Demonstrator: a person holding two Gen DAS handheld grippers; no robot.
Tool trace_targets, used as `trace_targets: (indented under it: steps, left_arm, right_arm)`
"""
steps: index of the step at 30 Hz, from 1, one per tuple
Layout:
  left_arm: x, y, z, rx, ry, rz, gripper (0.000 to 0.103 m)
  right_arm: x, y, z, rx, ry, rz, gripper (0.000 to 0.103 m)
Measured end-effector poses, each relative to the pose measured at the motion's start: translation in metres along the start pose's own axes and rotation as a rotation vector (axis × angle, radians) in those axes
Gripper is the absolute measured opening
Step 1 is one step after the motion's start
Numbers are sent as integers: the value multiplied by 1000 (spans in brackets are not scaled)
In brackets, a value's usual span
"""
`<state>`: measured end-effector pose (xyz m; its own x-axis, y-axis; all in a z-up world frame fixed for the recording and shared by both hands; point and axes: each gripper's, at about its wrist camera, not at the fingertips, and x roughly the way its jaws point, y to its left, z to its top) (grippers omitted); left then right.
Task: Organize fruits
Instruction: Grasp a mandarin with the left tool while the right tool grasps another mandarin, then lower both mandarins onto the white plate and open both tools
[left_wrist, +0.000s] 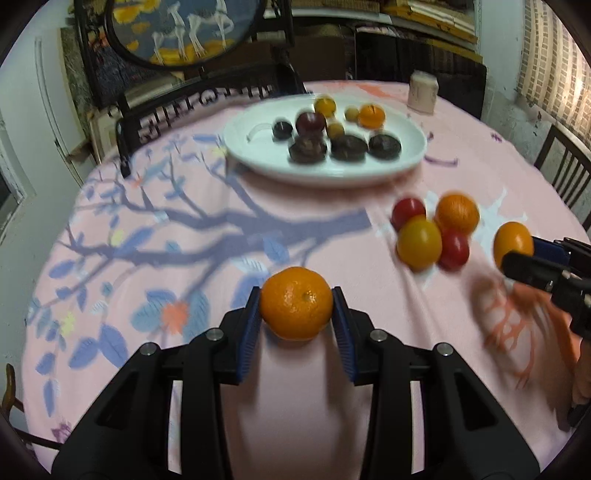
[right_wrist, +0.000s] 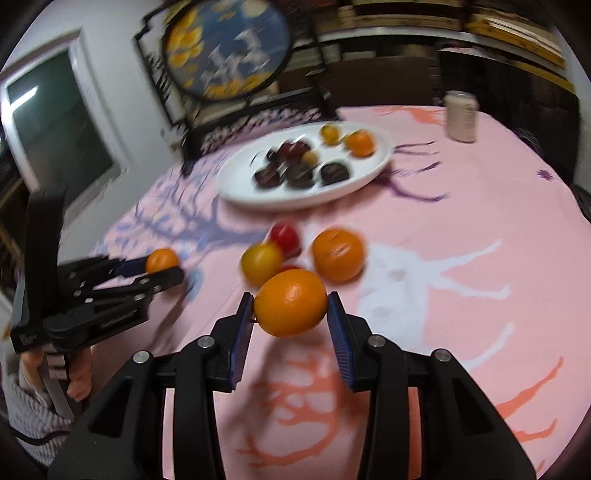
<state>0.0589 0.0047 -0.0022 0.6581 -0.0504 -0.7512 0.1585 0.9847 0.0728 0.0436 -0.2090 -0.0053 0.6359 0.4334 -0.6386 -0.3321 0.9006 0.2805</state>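
Note:
My left gripper (left_wrist: 296, 304) is shut on an orange mandarin (left_wrist: 295, 303) and holds it above the pink tablecloth. My right gripper (right_wrist: 291, 308) is shut on another orange fruit (right_wrist: 290, 302), also lifted. Each gripper shows in the other view, the left one (right_wrist: 166, 266) and the right one (left_wrist: 517, 251). A loose cluster lies on the cloth: an orange (left_wrist: 457, 213), a yellow fruit (left_wrist: 419, 242) and two red fruits (left_wrist: 408, 211). A white plate (left_wrist: 258, 155) at the back holds several dark, red, yellow and orange fruits.
A pale cup (left_wrist: 423, 92) stands at the far right of the round table. Dark chairs (left_wrist: 192, 107) and a round framed picture (left_wrist: 184, 29) stand behind the table. Another chair (left_wrist: 565, 173) is at the right edge.

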Motion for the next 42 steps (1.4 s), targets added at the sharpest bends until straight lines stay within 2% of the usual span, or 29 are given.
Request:
trace_targets:
  steps: [5,10,13,16,20,26,29,35,39,42]
  left_arm:
    - [-5,9,44,-8,-50,35,38]
    - [5,18,94,-79,-85,6,38]
    - [23,17,116,-109,-81,-11,38]
    - [48,14,129,-125,-57,-7,38]
    - [78,13,130,-134,-20,-3,38]
    - [95,11,126,-102,4,13,40]
    - [93,7,124,-87,-20,56,67]
    - [84,8,120,-77,-42,68,71]
    - [76,12,108,-86,-45,78,73]
    - [67,10,101,-85,-48,72,74]
  right_arm:
    - [-14,-14,40,6,-51,-49,41]
    - [-14,-18,95,18,-114,-55,41]
    - [2,-19,126,54,-135,-34,41]
    - [37,-23,145,95,-101,-9,41]
    - [83,-30,150,105,-45,-47,41]
    - [123,-48,148,114,5,-88,41]
    - [132,-55,146,141,46,-74,43]
    - [106,-50,152,149,-14,-42,48]
    - [84,-39,154,144,-55,-22,55]
    - [70,-31,150,139,-53,7,55]
